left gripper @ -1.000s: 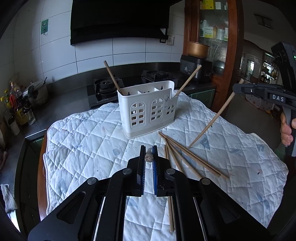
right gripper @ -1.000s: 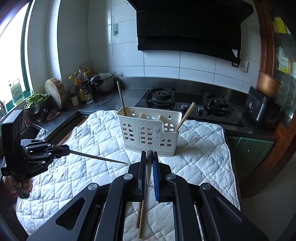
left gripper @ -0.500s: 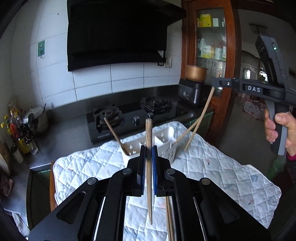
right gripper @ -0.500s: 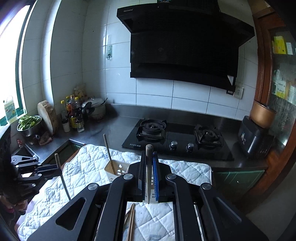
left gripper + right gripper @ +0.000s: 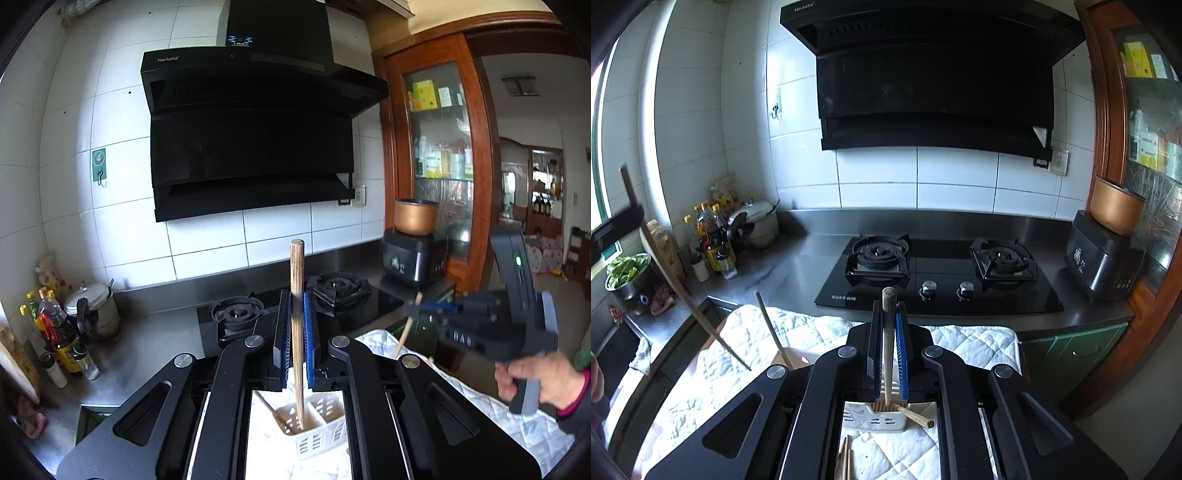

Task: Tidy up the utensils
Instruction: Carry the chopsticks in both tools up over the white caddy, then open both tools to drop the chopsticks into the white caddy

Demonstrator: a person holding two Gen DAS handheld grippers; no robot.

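A: Left chopstick [image 5: 296,317] stood near vertical between the left gripper's [image 5: 296,334] fingers, clamped shut on it. Blunt end up, thin tip down, just over or just inside a compartment of the white utensil caddy [image 5: 314,437]. Can't tell whether the tip touched anything.

B: So long axis lined up with the slot?

A: Roughly, slight lean. The caddy lay straight below the fingers, so I'd judge the move called for a plain downward feed.

B: Right side?

A: Right gripper [image 5: 888,345] was also clenched, on its own chopstick [image 5: 888,332], upright too. Its tip sat at the caddy [image 5: 875,419] rim, where another chopstick [image 5: 916,413] leaned out to the right. Both hands looked about equally near; the left tip seemed deeper in.

B: Collision risk between the two?

A: Possible. From the left wrist view the right gripper [image 5: 480,325] hung off to the right, near the caddy, with a hand [image 5: 532,376] on its handle. From the right wrist view the left chopstick [image 5: 694,306] showed as a long diagonal at far left.

B: What couldn't you see?

A: Most of the caddy; gripper bodies covered it in both views. Dividers were barely visible. A stick [image 5: 774,332] standing at its left end was cut off below. Loose chopsticks [image 5: 844,458] on the quilted cloth [image 5: 967,343] over the counter were only partly in frame.
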